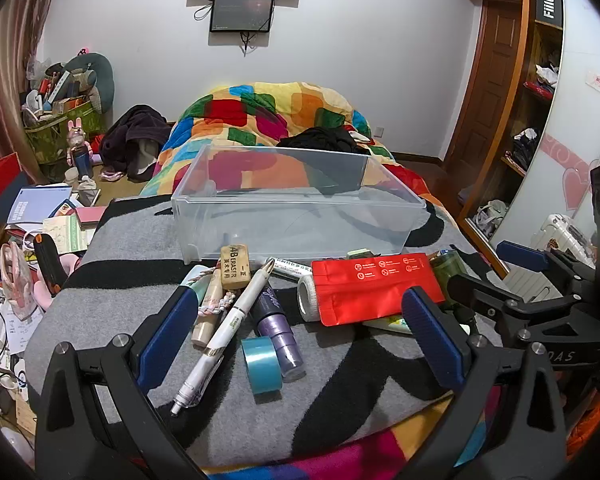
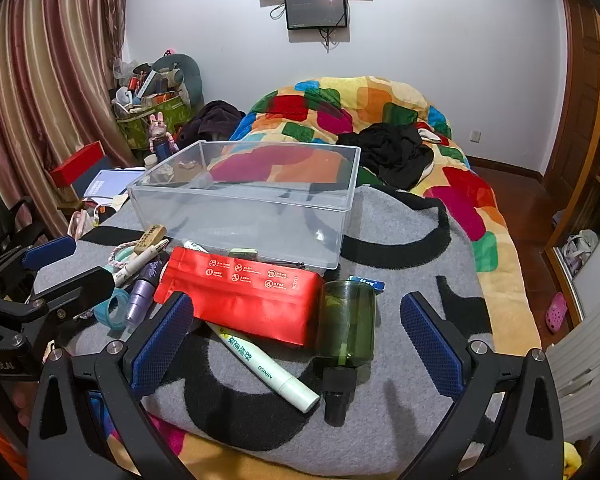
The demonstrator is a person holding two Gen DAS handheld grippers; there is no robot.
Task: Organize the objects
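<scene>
The dark green translucent plastic spray bottle (image 2: 346, 322) lies on the grey-and-black blanket (image 2: 400, 240) directly ahead of the spread, empty right gripper (image 2: 296, 344), long axis toward the camera, cap nearest. The left gripper (image 1: 300, 334) (also spread, holding nothing) faces the white pen (image 1: 220, 336) instead. Beyond both, the clear rectangular plastic bin (image 2: 244, 216) looks empty.

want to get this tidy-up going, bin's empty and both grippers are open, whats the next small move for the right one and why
Probably lower the right gripper onto the green bottle and close on it. The bottle lies on the grey blanket between the open fingers, nearest that gripper, with only its far end against the red pouch. The clear bin just behind holds nothing yet.
</scene>
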